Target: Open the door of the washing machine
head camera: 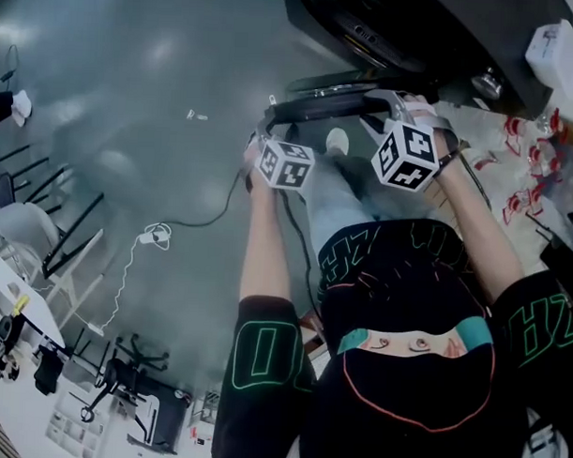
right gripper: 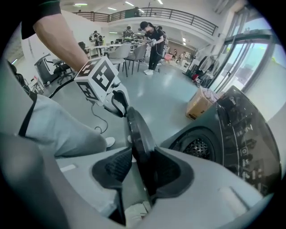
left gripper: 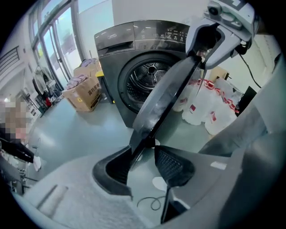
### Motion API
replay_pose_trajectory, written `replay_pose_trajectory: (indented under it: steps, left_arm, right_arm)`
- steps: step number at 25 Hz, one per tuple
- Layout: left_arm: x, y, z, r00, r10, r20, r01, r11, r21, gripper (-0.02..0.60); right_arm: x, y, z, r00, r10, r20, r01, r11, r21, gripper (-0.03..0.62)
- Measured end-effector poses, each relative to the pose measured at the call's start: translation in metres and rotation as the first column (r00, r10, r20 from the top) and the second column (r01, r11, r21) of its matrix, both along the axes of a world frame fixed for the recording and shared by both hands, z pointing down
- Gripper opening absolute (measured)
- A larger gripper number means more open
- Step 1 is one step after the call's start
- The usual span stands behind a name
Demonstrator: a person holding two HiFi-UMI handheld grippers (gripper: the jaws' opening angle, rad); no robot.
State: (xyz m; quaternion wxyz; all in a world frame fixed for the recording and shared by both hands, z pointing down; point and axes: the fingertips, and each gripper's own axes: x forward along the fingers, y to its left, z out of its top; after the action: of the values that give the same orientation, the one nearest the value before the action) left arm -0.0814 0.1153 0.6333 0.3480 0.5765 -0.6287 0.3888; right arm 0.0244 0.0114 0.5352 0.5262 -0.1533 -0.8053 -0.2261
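The dark washing machine (left gripper: 134, 44) stands with its drum (left gripper: 149, 74) exposed and its round door (left gripper: 170, 89) swung out towards me. The door's rim runs between the jaws of my left gripper (left gripper: 145, 163), lying against the left pad, with floor showing before the right pad. My right gripper (right gripper: 143, 167) straddles the same door (right gripper: 138, 134) further along; the rim rests on its right pad, a slit short of the left one. In the head view both grippers, left (head camera: 267, 119) and right (head camera: 403, 105), sit on the door (head camera: 338, 103) below the machine (head camera: 387, 30).
A cardboard box (left gripper: 85, 94) of clothes stands left of the machine, and white sacks with red print (left gripper: 210, 107) lie to its right. A cable (head camera: 155, 233) trails over the grey floor. My own leg and shoe (head camera: 338, 141) are under the door. People stand far off (right gripper: 152, 36).
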Motion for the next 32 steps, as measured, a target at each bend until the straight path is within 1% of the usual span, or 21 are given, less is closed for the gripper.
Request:
replay_pose_trajectory:
  steps: [7,10,13,16,18,22,25,29,32]
  left_arm:
    - [0.052,0.041,0.003,0.994,-0.108,-0.021,0.109,0.994,0.019,0.164]
    - [0.081,0.060,0.004,0.986,-0.168,-0.024,0.168,0.985,0.036,0.158]
    - [0.102,0.076,0.003,0.976,-0.220,-0.004,0.220,0.974,0.063,0.155]
    - [0.127,0.084,0.000,0.955,-0.298,-0.006,0.298,0.951,0.085,0.155]
    - [0.148,0.095,0.001,0.939,-0.342,-0.029,0.343,0.934,0.094,0.153]
    - [0.187,0.105,0.002,0.920,-0.386,-0.069,0.391,0.915,0.098,0.141]
    - [0.211,0.107,0.003,0.903,-0.421,-0.081,0.427,0.899,0.094,0.138]
    - [0.234,0.110,0.005,0.870,-0.486,-0.083,0.492,0.865,0.099,0.140]
    - [0.244,0.108,0.006,0.842,-0.534,-0.069,0.539,0.836,0.105,0.144]
  right_arm:
    - [0.034,0.025,0.002,0.993,-0.118,-0.005,0.118,0.993,0.014,0.163]
    - [0.052,0.037,0.004,0.985,-0.174,-0.006,0.174,0.984,0.027,0.167]
    - [0.066,0.048,0.004,0.978,-0.207,0.014,0.207,0.978,0.037,0.172]
    - [0.079,0.053,0.001,0.966,-0.254,0.034,0.252,0.966,0.059,0.178]
    - [0.091,0.059,0.002,0.958,-0.285,0.017,0.283,0.957,0.070,0.181]
    - [0.116,0.064,0.006,0.939,-0.343,-0.028,0.344,0.935,0.081,0.184]
    - [0.132,0.065,0.006,0.922,-0.386,-0.042,0.388,0.918,0.087,0.184]
    - [0.144,0.067,0.008,0.895,-0.445,-0.034,0.446,0.890,0.093,0.184]
    - [0.152,0.065,0.008,0.875,-0.484,0.004,0.482,0.871,0.092,0.184]
